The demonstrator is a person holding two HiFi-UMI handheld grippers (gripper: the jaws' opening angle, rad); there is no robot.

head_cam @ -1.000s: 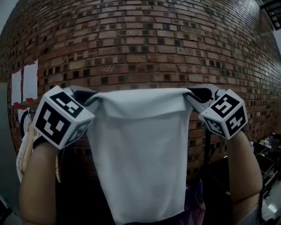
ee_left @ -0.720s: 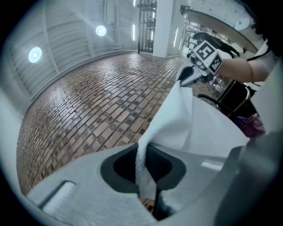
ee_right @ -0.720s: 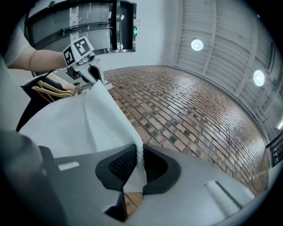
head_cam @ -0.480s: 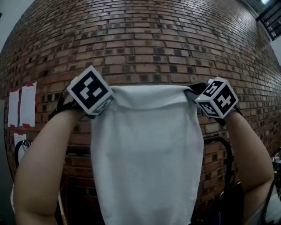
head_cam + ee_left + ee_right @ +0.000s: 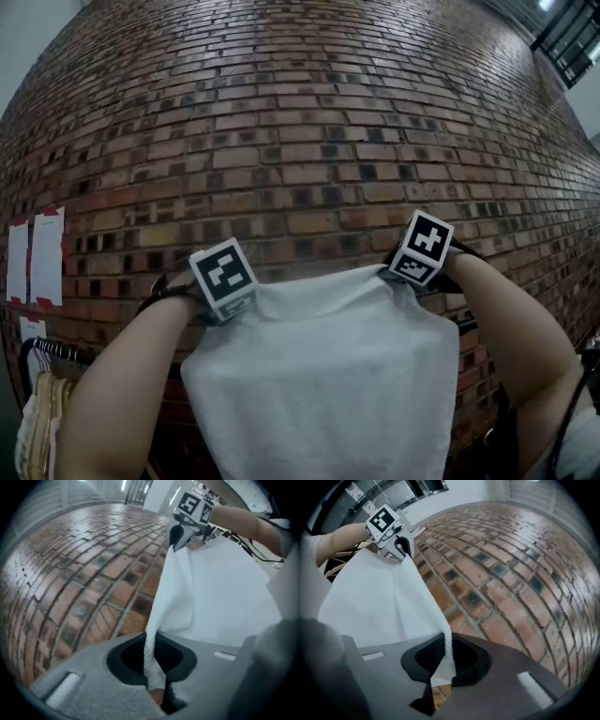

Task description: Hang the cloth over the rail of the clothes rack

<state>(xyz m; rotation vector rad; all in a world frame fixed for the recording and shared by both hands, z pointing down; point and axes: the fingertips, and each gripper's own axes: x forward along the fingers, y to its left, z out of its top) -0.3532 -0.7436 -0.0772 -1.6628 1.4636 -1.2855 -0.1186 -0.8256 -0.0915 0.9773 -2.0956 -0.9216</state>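
Brick wall with paper notices

A red-brown brick wall [image 5: 300,141], dotted with darker bricks, fills the head view and also shows in both gripper views. Two white sheets of paper [image 5: 45,258] are stuck side by side near its left edge, with red tape at their tops, and a third sheet [image 5: 28,328] is partly visible below them. A pale bundle [image 5: 36,431] hangs in the lower left corner. A dark slatted structure [image 5: 570,37] sits at the upper right.
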